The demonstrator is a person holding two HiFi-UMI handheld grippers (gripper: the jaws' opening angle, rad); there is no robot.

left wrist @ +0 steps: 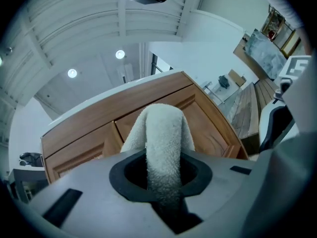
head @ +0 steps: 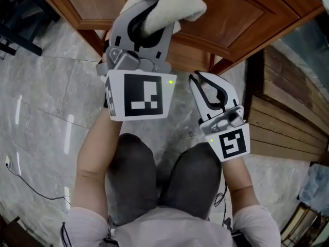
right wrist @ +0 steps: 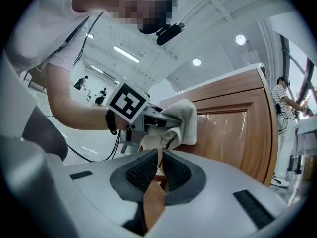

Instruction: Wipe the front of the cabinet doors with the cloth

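I am crouching in front of the wooden cabinet doors [head: 241, 14], whose panelled fronts are filling the top of the head view and rising ahead of both gripper views [left wrist: 99, 113] [right wrist: 233, 128]. Below them the grey marbled floor [head: 46, 102] is spreading out to my left, and a stack of wooden boards [head: 280, 122] is lying to my right. My knees in grey trousers [head: 133, 174] are showing at the bottom of the head view.

I am raising the left gripper [head: 146, 19] to the door, its marker cube [head: 139, 94] facing up toward me. Its jaws are clamping the cloth [head: 164, 1], a whitish towelling cloth that is running up through the gap between them [left wrist: 161, 175]. The cloth is folding over beyond the tips [left wrist: 163, 133]. In the right gripper view, the bunched cloth [right wrist: 185, 120] is sitting at the left edge of the door panel, seemingly against the wood, though I cannot tell how firmly.

I am holding the right gripper [head: 212, 94] lower and to the right, apart from the door. Its ribbed pads [right wrist: 143, 171] are drawn almost together with only a thin slit between them, and they are gripping nothing [right wrist: 159, 170]. Its smaller marker cube [head: 234, 143] is sitting above my right knee.
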